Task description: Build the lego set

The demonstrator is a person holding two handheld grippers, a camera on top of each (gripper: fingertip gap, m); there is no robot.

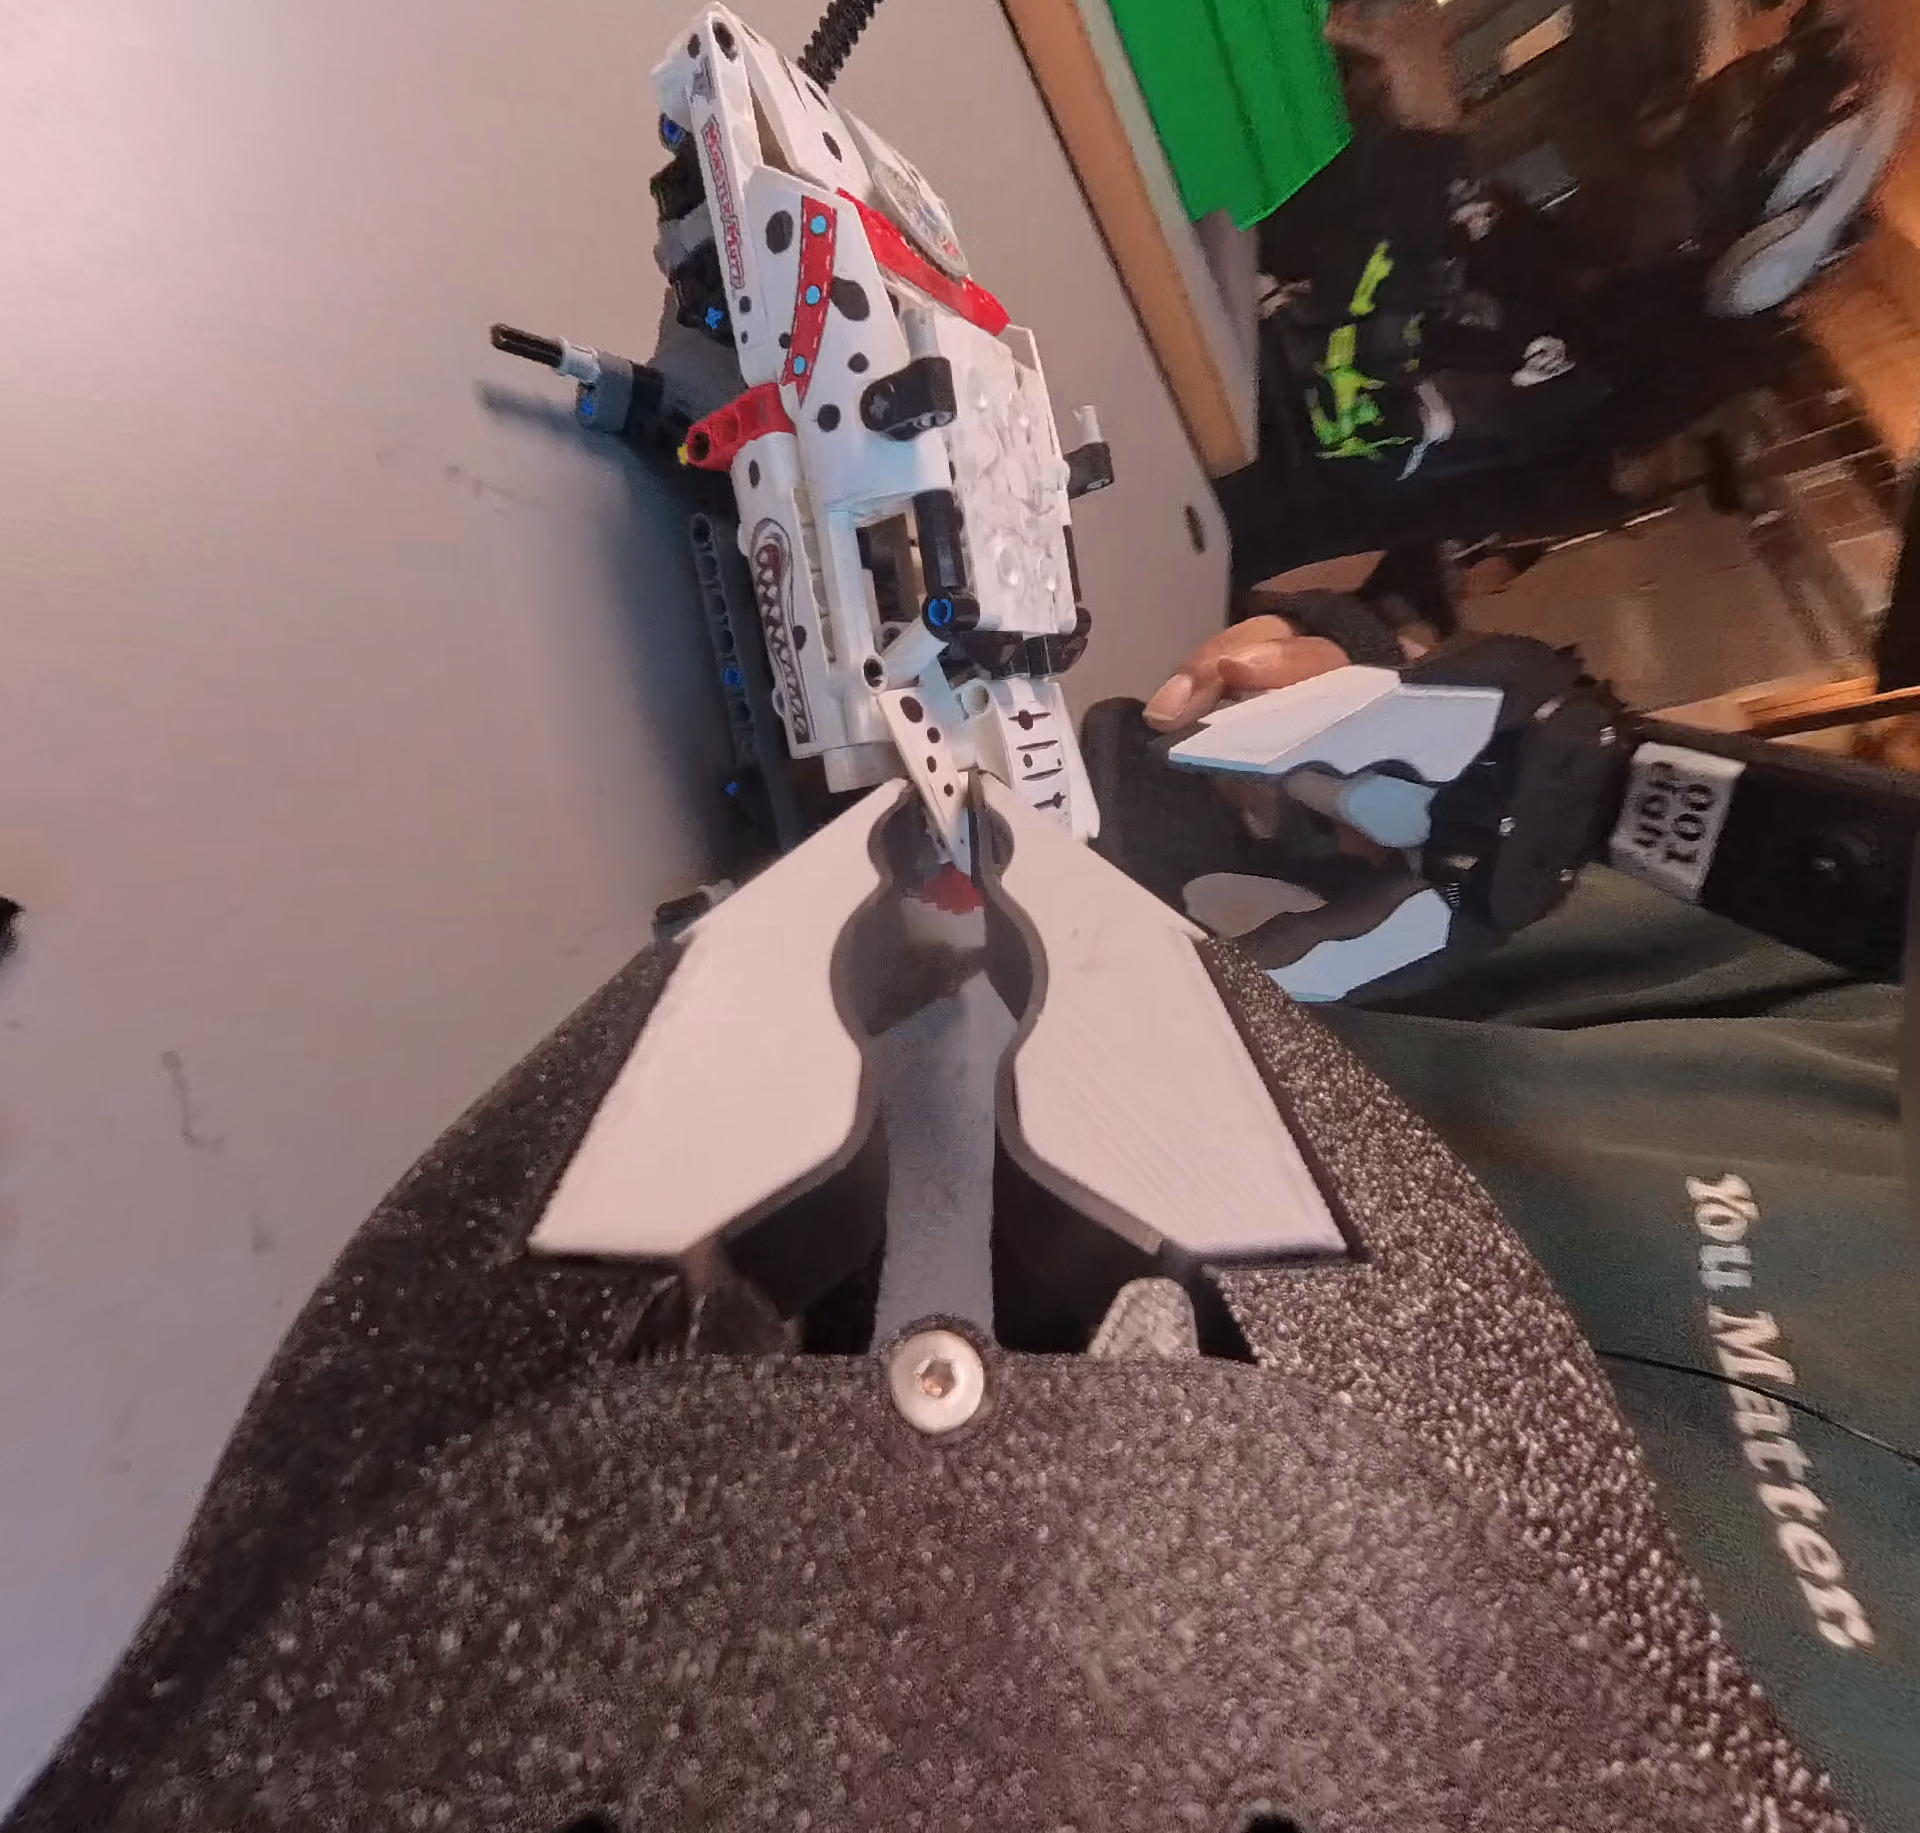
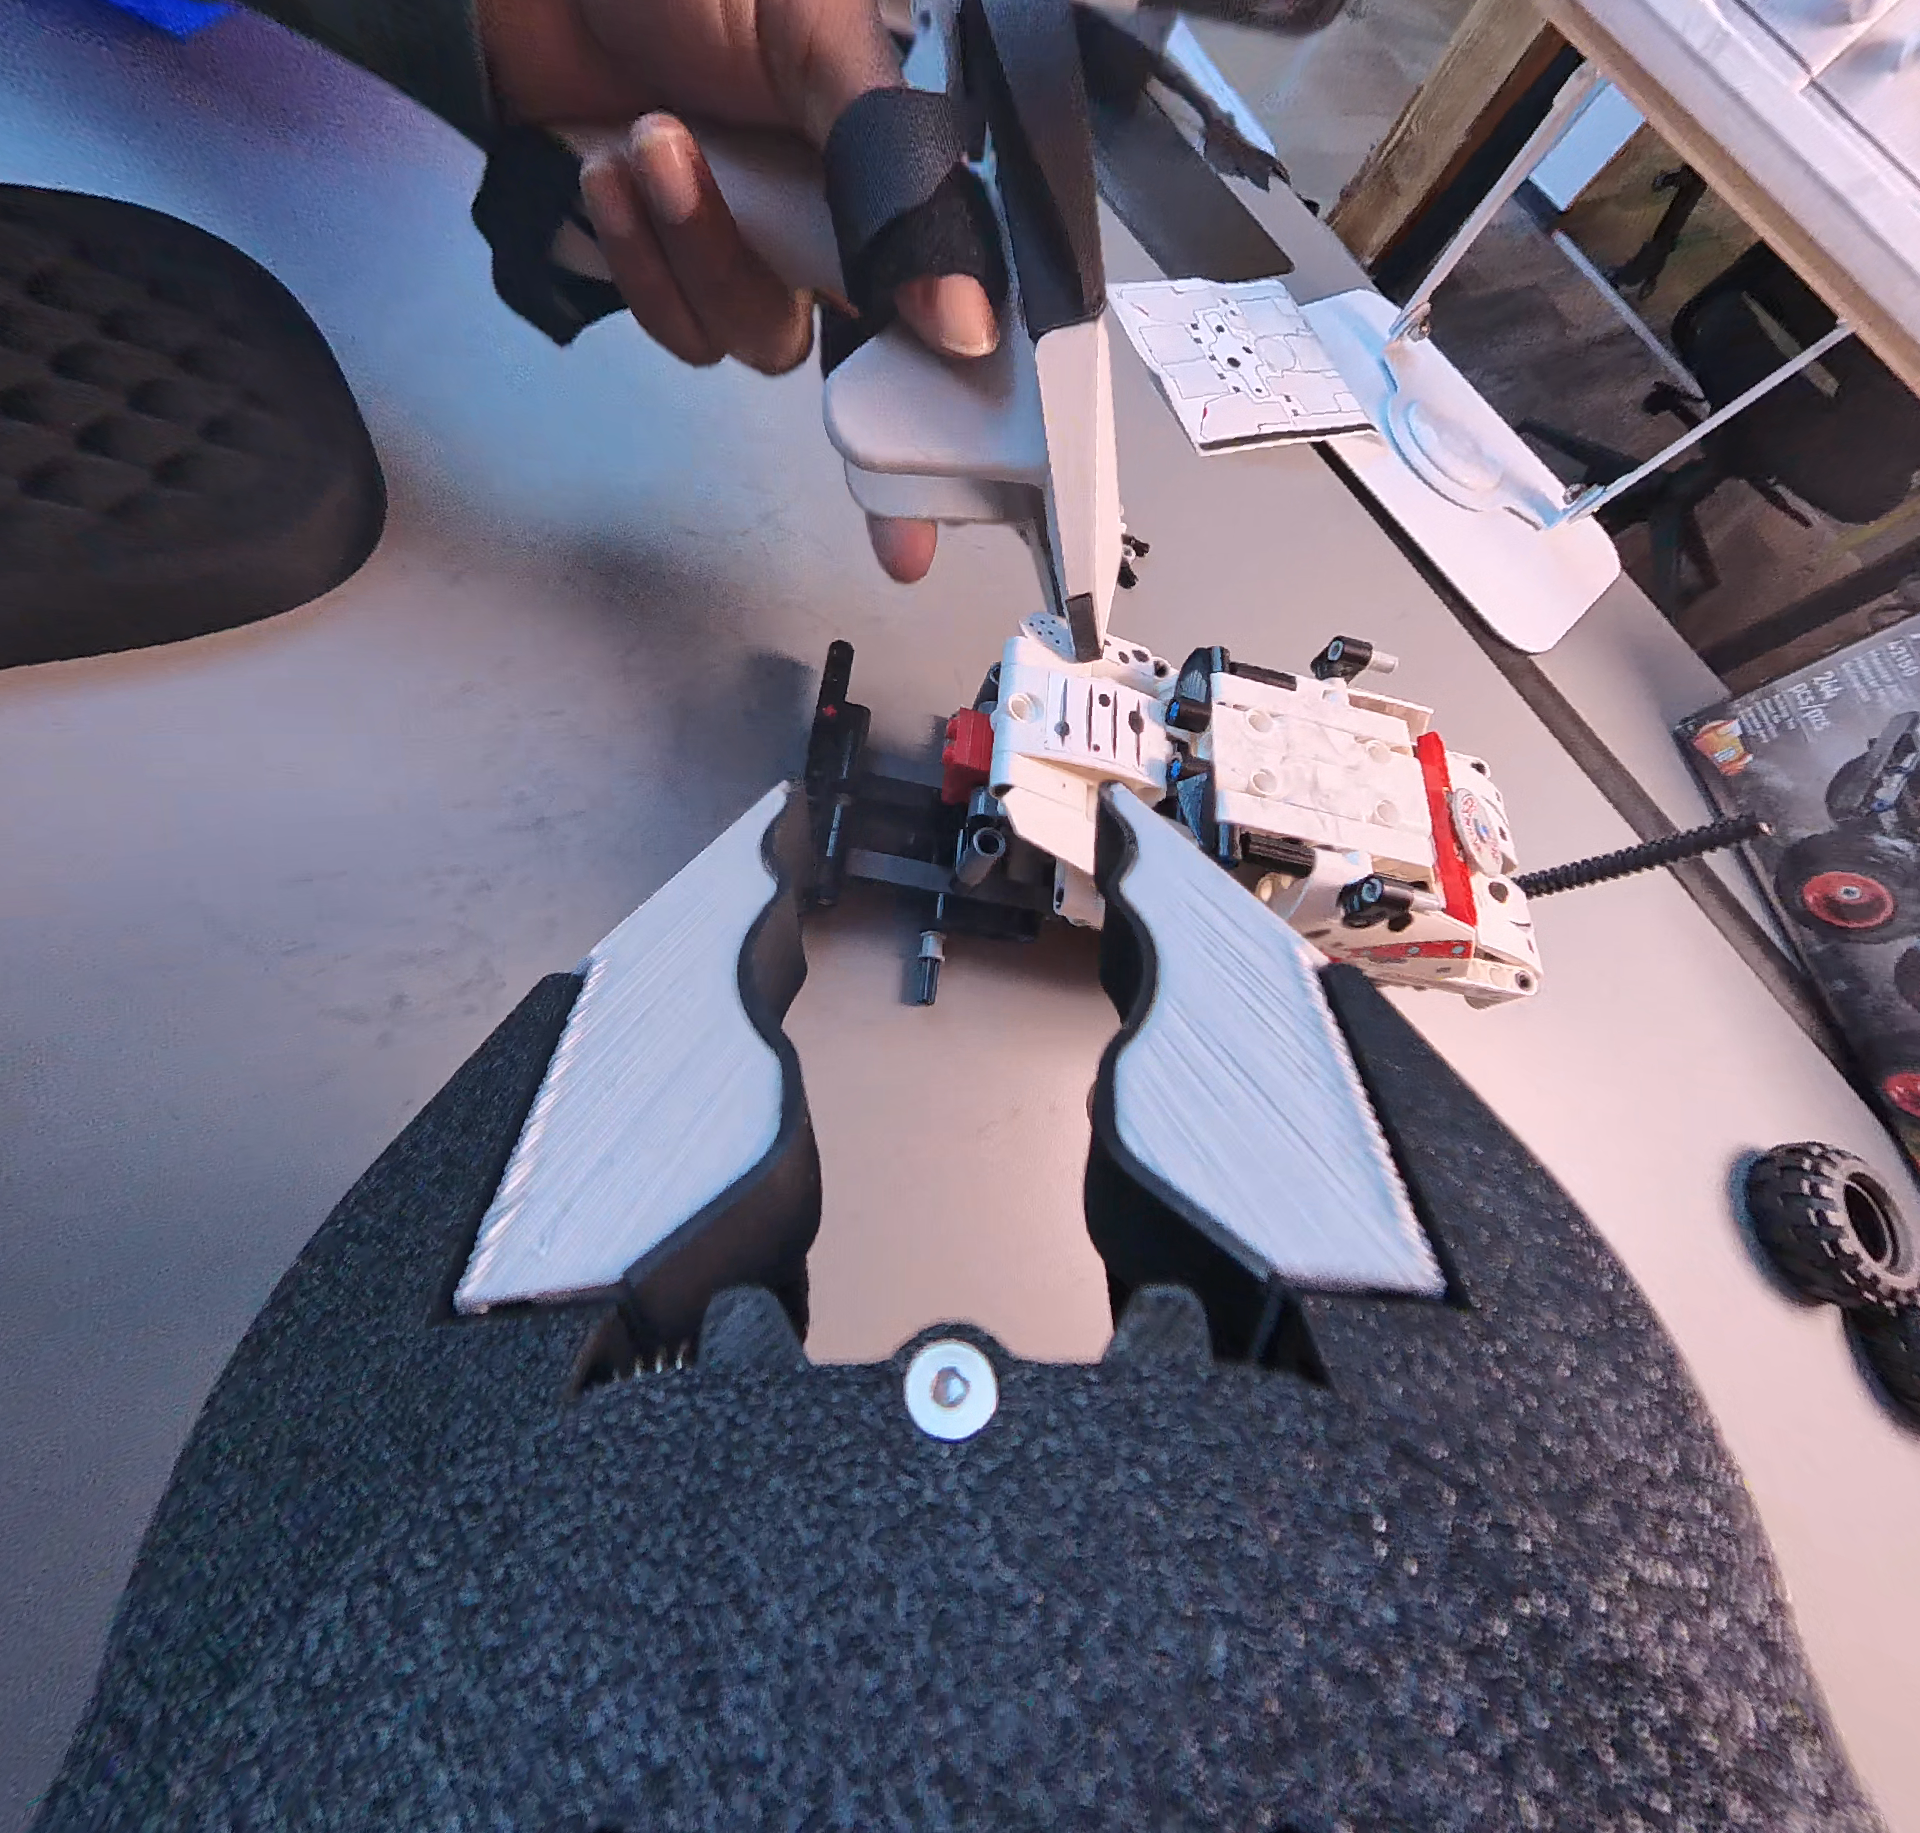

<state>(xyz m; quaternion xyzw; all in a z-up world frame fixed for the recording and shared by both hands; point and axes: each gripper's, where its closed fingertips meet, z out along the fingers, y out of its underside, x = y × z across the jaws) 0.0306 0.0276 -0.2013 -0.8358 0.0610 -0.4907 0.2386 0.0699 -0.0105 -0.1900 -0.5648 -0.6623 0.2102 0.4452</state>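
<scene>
The lego truck body (image 1: 883, 412) is white with black spots and red trim, on a dark chassis, and rests on the pale table (image 1: 260, 536). My left gripper (image 1: 961, 791) is shut on a white spotted panel (image 1: 935, 744) at the near end of the truck. In the right wrist view the truck (image 2: 1247, 796) lies just beyond my right gripper (image 2: 945, 817), which is open and empty, its right finger (image 2: 1226, 1035) beside the body. The left gripper (image 2: 1086, 630) comes down onto the truck from above. The right gripper (image 1: 1195, 827) also shows open in the left wrist view.
A loose black tyre (image 2: 1829, 1233) lies at the right. The set's dark printed booklet or box (image 2: 1849, 848) sits at the table's right edge. A sticker sheet (image 2: 1236, 360) and a white stand base (image 2: 1475, 495) lie behind. A black ridged rod (image 2: 1642, 853) sticks out of the truck. One gripper's finger ends stand about 6 cm off the other's.
</scene>
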